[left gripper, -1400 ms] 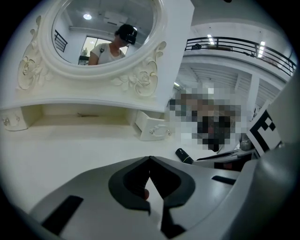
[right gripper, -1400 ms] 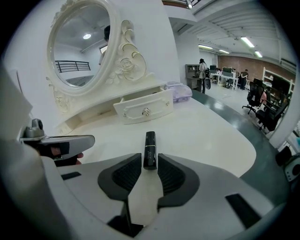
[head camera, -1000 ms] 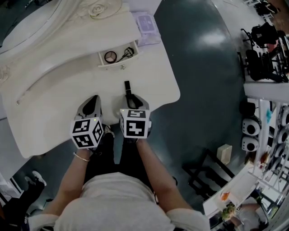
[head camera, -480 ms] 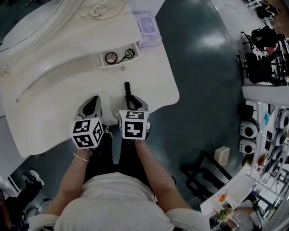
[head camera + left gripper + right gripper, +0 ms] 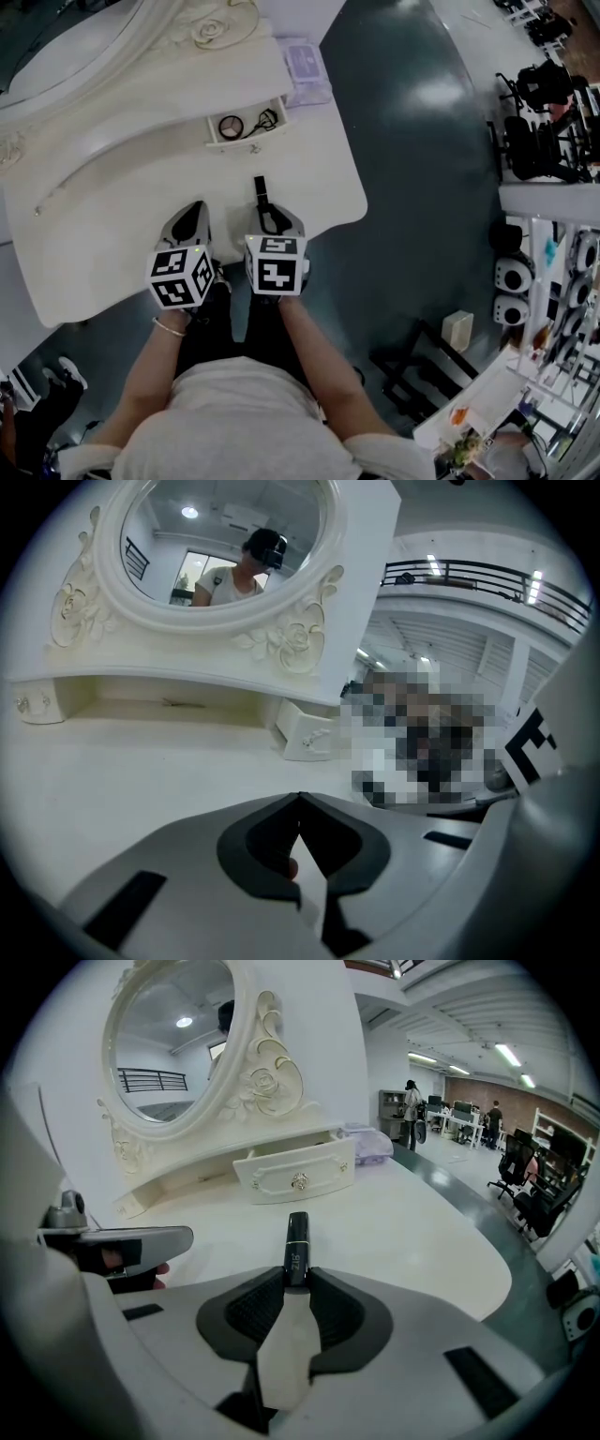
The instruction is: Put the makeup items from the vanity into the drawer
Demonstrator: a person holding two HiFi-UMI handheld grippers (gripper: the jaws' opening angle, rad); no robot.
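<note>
Both claws sit at the near edge of the white vanity counter, side by side and pointing toward the mirror.

Right claw: closed on a slim black makeup tube. In the right gripper view the pads clamp the tube's near end. The rest of the tube, which carries pale print, sticks out forward past the claw tips. You cannot tell whether its far end touches the counter or is just above it.

Left claw: closed, with nothing held. In the left gripper view the tips meet in a point over bare counter.

Drawer: pulled open under the mirror frame, straight ahead of the tube and well apart from it. Its front face with a small knob shows in the right gripper view. Inside lie a round compact on the left and a thin black looped item on the right, which is too small to name.

A lavender case sits at the far right corner of the counter, beyond the drawer.
</note>
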